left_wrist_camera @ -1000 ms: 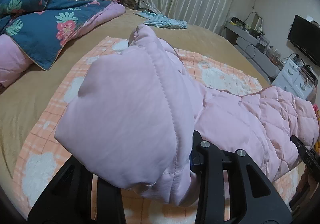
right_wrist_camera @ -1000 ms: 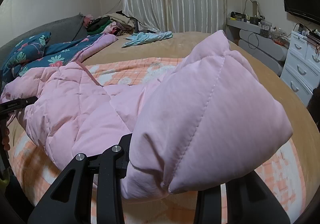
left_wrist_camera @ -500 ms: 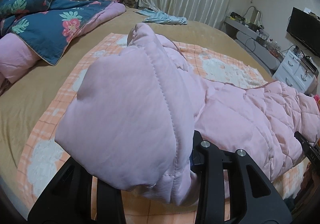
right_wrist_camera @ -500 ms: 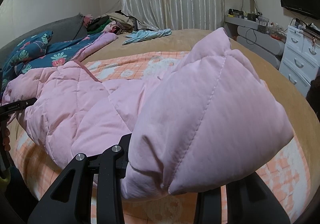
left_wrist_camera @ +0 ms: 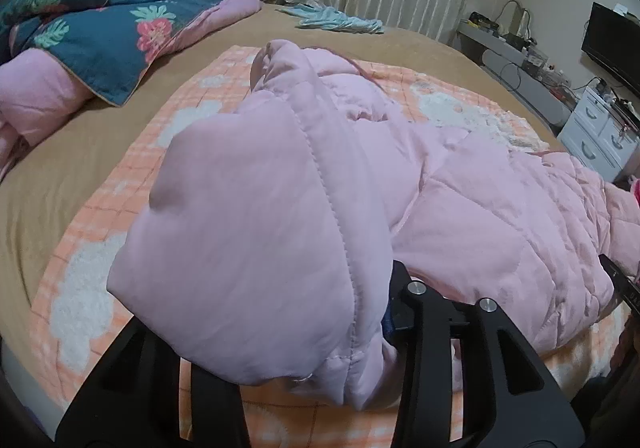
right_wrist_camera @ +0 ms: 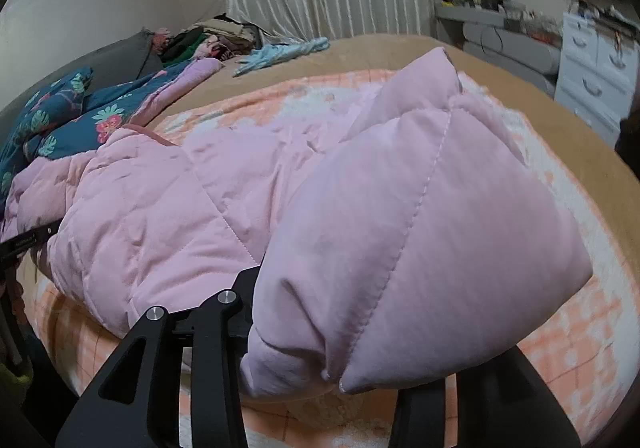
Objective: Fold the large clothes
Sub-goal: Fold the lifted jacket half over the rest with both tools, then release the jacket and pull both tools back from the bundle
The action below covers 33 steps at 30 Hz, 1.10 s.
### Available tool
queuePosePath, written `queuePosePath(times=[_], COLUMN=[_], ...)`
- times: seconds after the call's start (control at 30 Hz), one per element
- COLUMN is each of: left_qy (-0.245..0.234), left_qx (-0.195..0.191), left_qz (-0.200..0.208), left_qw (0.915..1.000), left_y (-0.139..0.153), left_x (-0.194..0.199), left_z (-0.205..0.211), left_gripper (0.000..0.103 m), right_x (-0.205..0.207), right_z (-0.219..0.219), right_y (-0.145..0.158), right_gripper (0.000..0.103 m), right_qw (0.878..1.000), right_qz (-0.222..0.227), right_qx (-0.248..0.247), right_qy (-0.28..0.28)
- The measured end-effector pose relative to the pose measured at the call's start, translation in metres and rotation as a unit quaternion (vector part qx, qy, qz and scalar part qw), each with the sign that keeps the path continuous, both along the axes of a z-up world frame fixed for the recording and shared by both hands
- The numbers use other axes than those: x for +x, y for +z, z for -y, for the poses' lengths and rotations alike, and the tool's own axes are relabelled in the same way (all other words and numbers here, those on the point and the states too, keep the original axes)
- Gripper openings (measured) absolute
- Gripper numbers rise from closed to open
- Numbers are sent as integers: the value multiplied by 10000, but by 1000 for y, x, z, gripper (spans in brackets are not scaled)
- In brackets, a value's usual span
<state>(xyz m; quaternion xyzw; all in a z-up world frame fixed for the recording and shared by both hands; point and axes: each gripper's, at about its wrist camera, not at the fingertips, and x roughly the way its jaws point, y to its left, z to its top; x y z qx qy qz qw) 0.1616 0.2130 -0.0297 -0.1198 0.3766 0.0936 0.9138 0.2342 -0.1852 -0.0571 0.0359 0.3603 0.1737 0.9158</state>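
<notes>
A pink padded jacket lies spread across the orange checked blanket on the bed. My left gripper has one puffy corner of the jacket bunched between its fingers. The fabric drapes over the fingertips and hides them, and the jaws are opening. In the right wrist view my right gripper holds the other puffy end of the jacket the same way, its jaws also opening, with fabric still between them. Each view catches the edge of the other gripper at its side.
A tan cover spreads under the blanket. A blue floral quilt lies at the left, and a light-blue garment near the curtain. White drawers and a television stand right of the bed.
Both grippers have sunk toward the bed with the jacket ends in them. The jacket's body now rests lower and flatter on the blanket.
</notes>
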Motion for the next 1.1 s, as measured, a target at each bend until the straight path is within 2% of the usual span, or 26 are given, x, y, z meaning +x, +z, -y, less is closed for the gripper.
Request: queuePosePath(times=[0.2, 0.33, 0.5, 0.53, 0.63, 0.67, 0.73, 0.87, 1.1], left_qy=[71, 113, 213, 209, 114, 95, 42, -66, -249], left_qx=[-86, -113, -14, -8, -13, 53, 209, 168, 206], left_qz=[-9, -85, -155, -138, -77, -46, 105, 304, 528], left_qw=[9999, 9998, 9997, 9997, 9999, 9999, 9997, 9994, 9981], left_y=[-13, -12, 0, 2, 13, 18, 29, 49, 69], left_x=[-8, -14, -32, -36, -50, -56, -65, -80, -103], left_z=[-3, -3, -4, -3, 2, 6, 12, 20, 43], left_gripper=[45, 53, 74, 75, 89, 93, 94, 94, 94], right_x=[2, -1, -24, -28, -50, -58, -71, -99, -149], right_z=[14, 25, 25, 25, 28, 28, 28, 23, 10], right_y=[-18, -18, -6, -4, 9, 15, 25, 49, 73], right_gripper=[51, 77, 89, 92, 98, 99, 99, 99, 99], right_qw=[9983, 9960, 9964, 9966, 9978, 9983, 9990, 9992, 9964], right_qz=[-403, -639, -618, -600, -419, -282, -91, 277, 773], right_qx=[348, 473, 326, 295, 192, 125, 43, -86, -330], right_qy=[-231, -412, -472, -474, -479, -490, -447, -266, 55])
